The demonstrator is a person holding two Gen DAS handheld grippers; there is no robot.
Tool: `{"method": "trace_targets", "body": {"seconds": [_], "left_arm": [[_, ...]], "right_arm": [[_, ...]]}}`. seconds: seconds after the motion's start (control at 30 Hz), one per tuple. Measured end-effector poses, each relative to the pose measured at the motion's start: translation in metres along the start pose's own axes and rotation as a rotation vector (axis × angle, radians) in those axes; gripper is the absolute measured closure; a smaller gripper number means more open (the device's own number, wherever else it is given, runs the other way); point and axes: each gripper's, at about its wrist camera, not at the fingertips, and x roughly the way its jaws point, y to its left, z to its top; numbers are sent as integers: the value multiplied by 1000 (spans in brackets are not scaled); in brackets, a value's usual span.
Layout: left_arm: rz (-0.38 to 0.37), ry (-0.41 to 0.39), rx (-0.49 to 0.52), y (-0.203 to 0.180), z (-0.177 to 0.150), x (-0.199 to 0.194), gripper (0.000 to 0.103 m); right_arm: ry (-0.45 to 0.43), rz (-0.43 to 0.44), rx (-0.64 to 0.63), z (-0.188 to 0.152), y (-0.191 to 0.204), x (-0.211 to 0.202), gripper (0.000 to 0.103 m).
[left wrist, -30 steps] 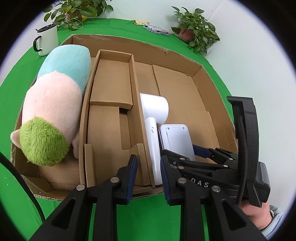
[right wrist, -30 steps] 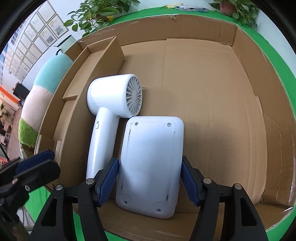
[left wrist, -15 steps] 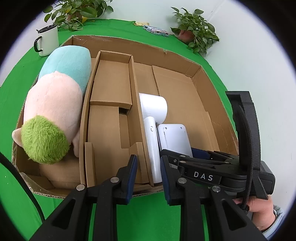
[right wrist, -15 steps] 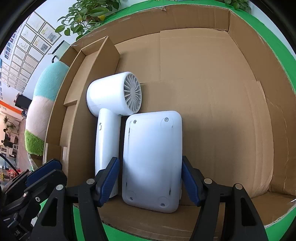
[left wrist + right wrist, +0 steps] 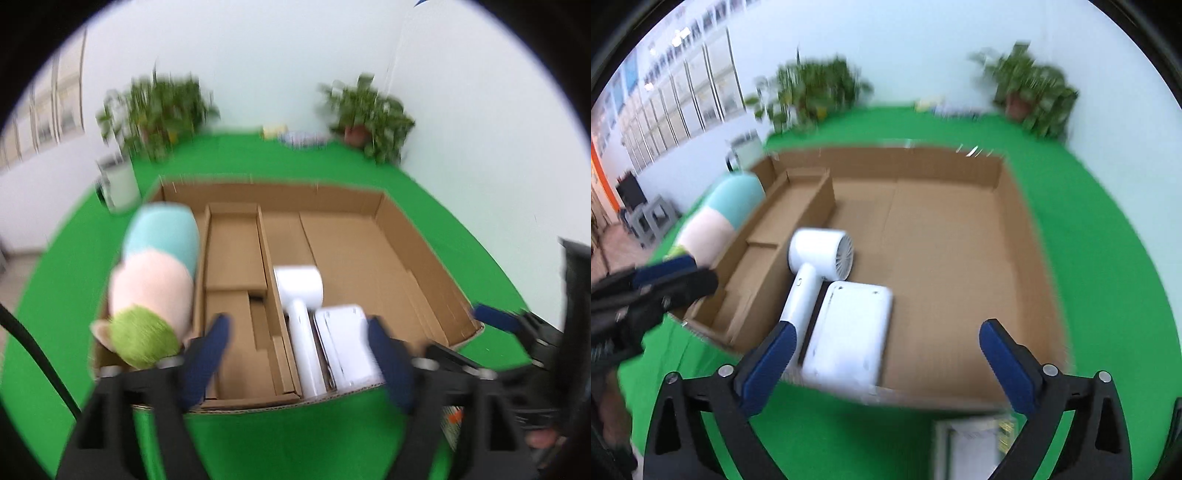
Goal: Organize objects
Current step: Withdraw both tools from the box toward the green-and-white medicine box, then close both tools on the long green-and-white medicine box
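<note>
Both views smeared by motion blur. Left gripper [image 5: 297, 345] at the bottom of its own frame, fingers [image 5: 207, 354] spread wide, nothing between them. Right gripper [image 5: 890, 363] likewise spread wide and empty, blue pads low in its frame; also visible at the right edge of the left view.

Cardboard box [image 5: 424, 266] lying open on a green surface [image 5: 280, 439], filling the centre of both frames. Inside, toward the left of the left view, a brown cardboard insert [image 5: 234, 258] with stepped compartments. Left of the insert, a plush toy [image 5: 157, 273], teal at the far end, pink in the middle, green at the near end, lying lengthwise along the box's left wall. Right of the insert, a white hair dryer [image 5: 816, 273], barrel toward the back, handle pointing to the near edge. Just beside the handle, on its right, a flat white device [image 5: 849, 332] with rounded corners, lying face down near the box's front wall; touching or not, unclear. Rest of the right-hand box floor bare cardboard.

Upper left of the left view: a white mug [image 5: 120, 182] on the surface outside the box. Potted plants [image 5: 369, 114] along the back wall. At the bottom edge of the right view, a white packet [image 5: 971, 446], blurred.
</note>
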Motion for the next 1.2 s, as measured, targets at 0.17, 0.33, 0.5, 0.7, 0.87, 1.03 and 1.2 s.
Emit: {"method": "trace_targets", "body": {"seconds": [0.17, 0.33, 0.5, 0.7, 0.87, 1.03, 1.2], "left_arm": [[10, -83, 43, -22, -24, -23, 20], [-35, -49, 17, -31, -49, -22, 20], [-35, 6, 21, -38, -68, -20, 20], [-60, 42, 20, -30, -86, -37, 20], [-180, 144, -30, -21, -105, -35, 20], [-305, 265, -158, -11, -130, -16, 21], [-412, 315, -275, -8, -145, -3, 21]], "right_arm": [[-26, -71, 25, -61, -46, -47, 1], [86, -25, 61, -121, -78, -56, 1], [168, 21, 109, -152, -85, -44, 19], [211, 115, 35, -168, -37, -40, 41], [136, 217, -77, -172, 20, -64, 2], [105, 231, -157, -187, 30, -79, 1], [85, 156, -235, -197, 40, -80, 1]]}}
